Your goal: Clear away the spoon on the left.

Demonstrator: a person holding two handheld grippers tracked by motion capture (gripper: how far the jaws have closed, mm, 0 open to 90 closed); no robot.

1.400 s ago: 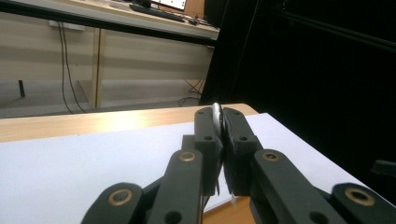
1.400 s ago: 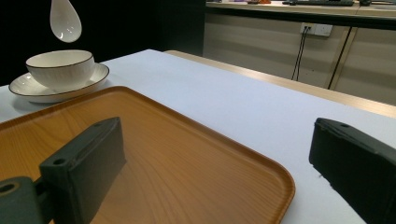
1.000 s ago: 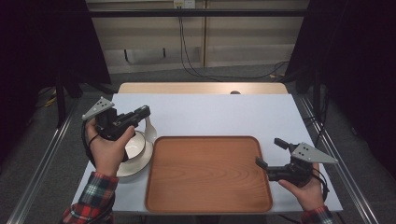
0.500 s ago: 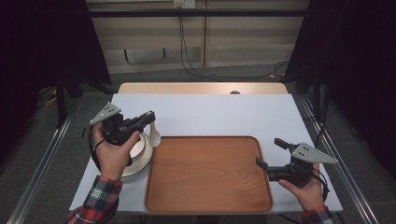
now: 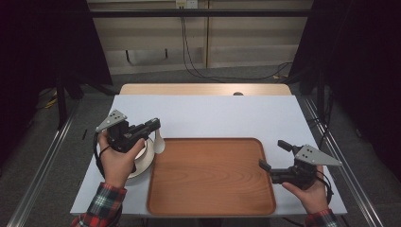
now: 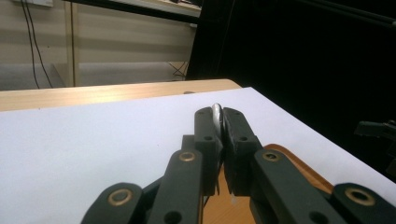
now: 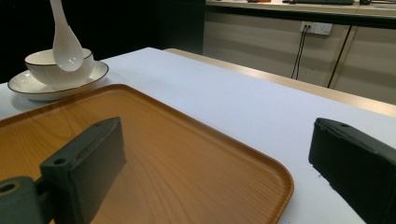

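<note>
Spoon transfer, lift phase. Left tongs [image 5: 152, 125] are clamped on the handle of a white ceramic spoon [image 5: 159, 141], whose ladle end hangs down over the gap between the bowl [image 5: 144, 150] and the near-left corner of the wooden tray [image 5: 213, 175]. Against the two earlier high views, the left hand [image 5: 116, 158] has moved toward the tray and the spoon, not visible earlier, now dangles free below the tongs. In the right gripper view the spoon [image 7: 65, 44] appears suspended in front of the bowl [image 7: 42, 63], which sits on a white saucer [image 7: 56, 84]; whether its tip touches the bowl rim cannot be told from that angle. The left gripper view shows the white handle [image 6: 216, 116] pinched upright between the two closed jaws.

Right tongs [image 5: 269, 156] stand apart, holding nothing, poised over the right edge of the tray above the white counter [image 5: 227, 116]; their position matches the earlier views.

Interpretation: the spoon has probably just been drawn out of the bowl, and a short sideways carry would bring it over the tray. Hanging by its handle alone, the smooth glazed spoon may swing or slip, so a steady, slow traverse seems advisable.
</note>
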